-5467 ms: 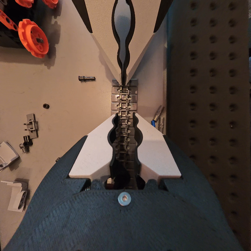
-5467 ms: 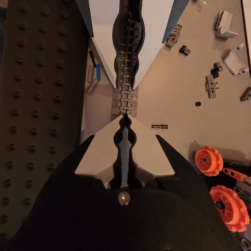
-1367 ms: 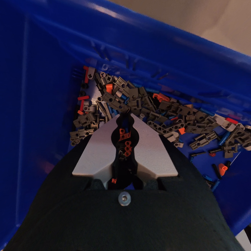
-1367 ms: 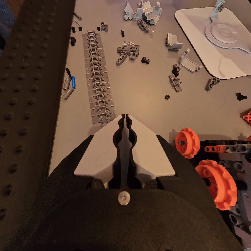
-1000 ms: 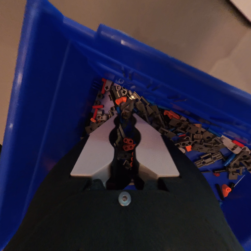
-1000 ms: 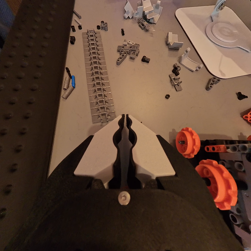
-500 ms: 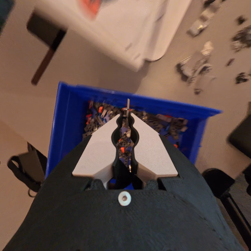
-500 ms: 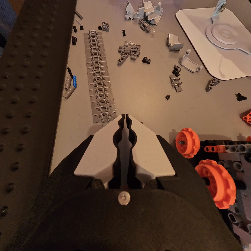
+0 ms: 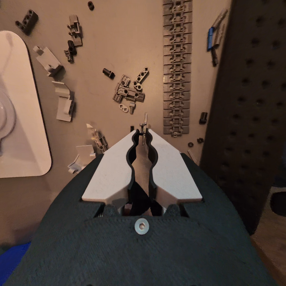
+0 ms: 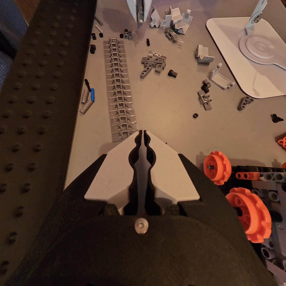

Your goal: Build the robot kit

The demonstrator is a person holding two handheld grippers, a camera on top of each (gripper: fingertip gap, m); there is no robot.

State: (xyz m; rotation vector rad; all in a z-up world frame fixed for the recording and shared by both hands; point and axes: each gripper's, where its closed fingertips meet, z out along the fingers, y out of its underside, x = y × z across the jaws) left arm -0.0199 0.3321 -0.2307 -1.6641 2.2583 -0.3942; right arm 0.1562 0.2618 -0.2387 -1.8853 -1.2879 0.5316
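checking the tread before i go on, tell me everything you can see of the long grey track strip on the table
The long grey linked plastic track strip lies flat and straight on the grey table, beside the black studded panel. It is a chain of flat rectangular plates joined by a raised central row of interlocking links with square openings. Nothing grips it: the right claw hovers shut at its near end, and the left claw is off to one side of its other end.

Right gripper (image 10: 141, 131): fingertips nearly together, holding nothing, just beside near end of grey tread strip (image 10: 120, 91). Orange sprocket wheels (image 10: 217, 167) right; white base plate (image 10: 229, 51) far right.
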